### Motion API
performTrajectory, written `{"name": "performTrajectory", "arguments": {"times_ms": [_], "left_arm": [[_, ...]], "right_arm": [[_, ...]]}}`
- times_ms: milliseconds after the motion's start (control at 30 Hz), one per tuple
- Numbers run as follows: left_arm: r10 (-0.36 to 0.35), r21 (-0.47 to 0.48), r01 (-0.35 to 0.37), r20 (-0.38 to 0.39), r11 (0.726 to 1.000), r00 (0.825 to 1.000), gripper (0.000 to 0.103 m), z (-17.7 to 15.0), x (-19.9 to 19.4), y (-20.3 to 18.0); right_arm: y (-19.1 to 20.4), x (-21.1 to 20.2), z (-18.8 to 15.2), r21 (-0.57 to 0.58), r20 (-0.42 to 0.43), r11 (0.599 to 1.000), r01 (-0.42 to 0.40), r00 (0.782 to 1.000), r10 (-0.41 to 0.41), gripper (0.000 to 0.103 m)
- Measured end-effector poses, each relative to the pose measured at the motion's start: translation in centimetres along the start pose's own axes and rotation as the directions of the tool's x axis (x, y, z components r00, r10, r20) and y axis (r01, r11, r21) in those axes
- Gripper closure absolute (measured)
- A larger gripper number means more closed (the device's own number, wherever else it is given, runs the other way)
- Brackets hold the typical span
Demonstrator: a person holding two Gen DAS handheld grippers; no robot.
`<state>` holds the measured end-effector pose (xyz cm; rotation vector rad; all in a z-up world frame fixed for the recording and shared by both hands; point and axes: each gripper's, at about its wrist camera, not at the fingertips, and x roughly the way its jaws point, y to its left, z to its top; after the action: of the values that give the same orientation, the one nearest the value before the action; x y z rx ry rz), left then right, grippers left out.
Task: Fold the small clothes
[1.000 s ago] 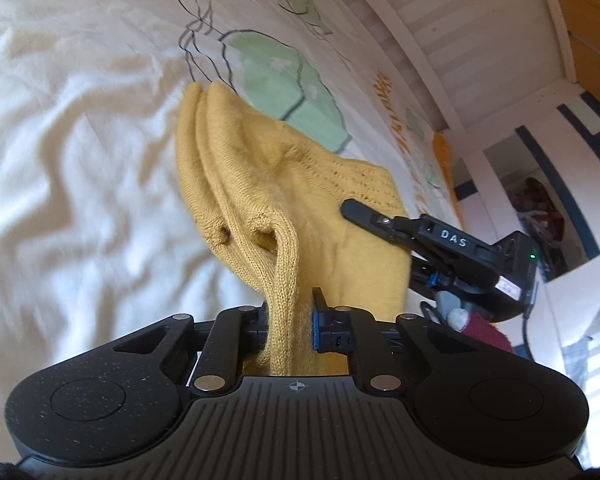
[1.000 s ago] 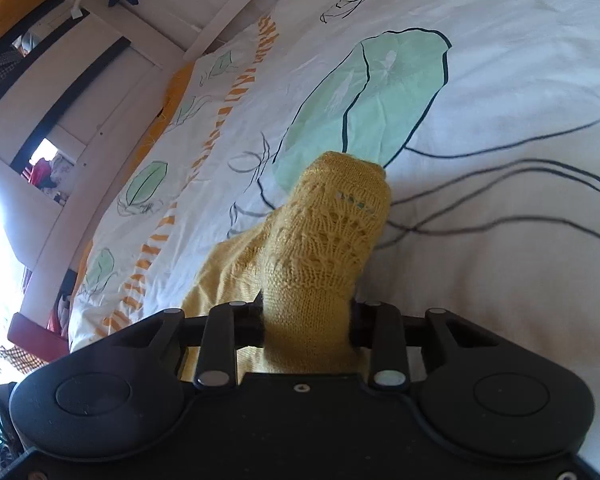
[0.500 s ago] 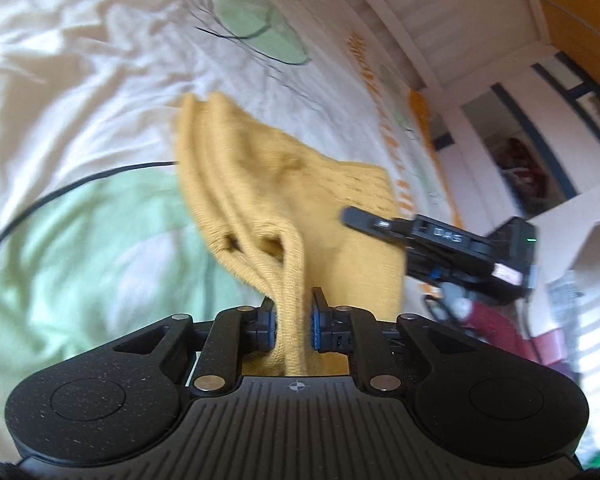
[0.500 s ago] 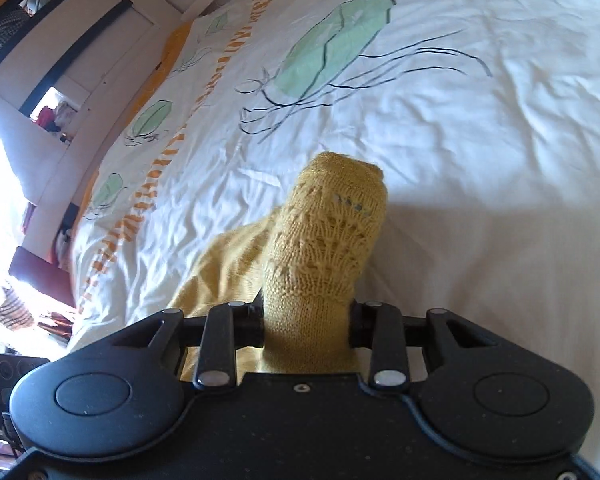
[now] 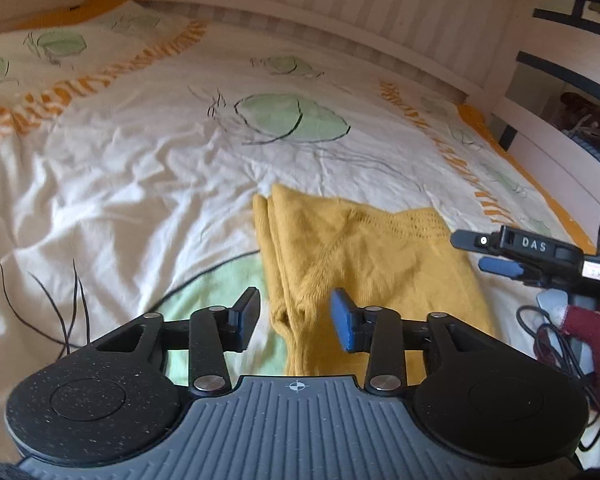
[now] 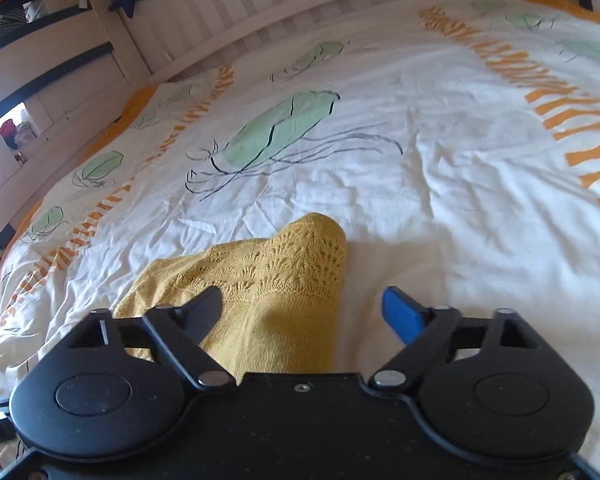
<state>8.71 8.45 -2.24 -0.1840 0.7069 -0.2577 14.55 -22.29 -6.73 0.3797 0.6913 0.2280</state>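
A mustard-yellow knitted garment (image 5: 364, 256) lies folded on the bed cover, its lace-patterned hem (image 6: 284, 268) toward the right side. My left gripper (image 5: 296, 318) hovers over the garment's near left edge. Its jaws are opening, and a fold of knit lies between the pads without being pressed. My right gripper (image 6: 304, 312) stands wide over the lace hem with its jaws still opening, and the cloth lies loose between its fingers. From the left wrist view, the right gripper (image 5: 480, 252) sits at the garment's right edge.
The white bed cover (image 5: 148, 168) carries green jellyfish prints and orange striped bands, and it is wrinkled. A white slatted bed frame (image 6: 260, 8) runs along the far side. A dark red sleeve (image 5: 592, 340) and black cables hang by the right gripper.
Both grippers were shut on the hanging yellow garment. Their jaws have now spread and the garment has dropped flat onto the bed. Both views swung toward the far bed frame.
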Motion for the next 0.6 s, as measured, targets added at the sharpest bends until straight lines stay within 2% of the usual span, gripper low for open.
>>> {"name": "performTrajectory", "arguments": {"times_ms": [100,167,233,367,500,533,600], "left_arm": [[-0.001,0.024,0.000,0.025,1.000,1.000,0.050,1.0,0.8,-0.8],[-0.003,0.030,0.002,0.027,1.000,1.000,0.046,1.4,1.9,-1.3],[0.022,0.038,-0.023,0.023,0.999,0.999,0.045,1.7,3.2,-1.7],[0.116,0.039,-0.117,0.021,0.992,0.993,0.045,2.1,5.5,-1.4],[0.211,0.051,-0.208,-0.040,0.977,0.977,0.044,1.9,8.2,0.0],[0.216,0.050,-0.213,-0.051,0.976,0.975,0.041,1.7,8.6,0.3],[0.225,0.049,-0.223,-0.041,0.974,0.973,0.029,1.3,8.8,0.8]], "right_arm": [[-0.1,-0.8,-0.5,0.000,0.024,1.000,0.027,0.999,-0.027,0.006],[-0.1,-0.9,-0.7,0.002,0.028,0.999,0.039,0.999,-0.039,0.005],[-0.2,-0.7,-0.6,0.006,0.024,0.998,0.055,0.998,-0.055,0.003],[-0.4,0.2,0.2,0.014,0.021,0.997,0.080,0.997,-0.080,0.001],[-0.4,2.3,0.6,-0.038,-0.016,0.989,0.142,0.990,-0.143,0.000],[-0.5,3.0,0.5,-0.055,-0.034,0.985,0.164,0.986,-0.166,0.000],[-0.8,4.1,0.2,-0.074,-0.057,0.980,0.182,0.981,-0.187,0.001]]}}
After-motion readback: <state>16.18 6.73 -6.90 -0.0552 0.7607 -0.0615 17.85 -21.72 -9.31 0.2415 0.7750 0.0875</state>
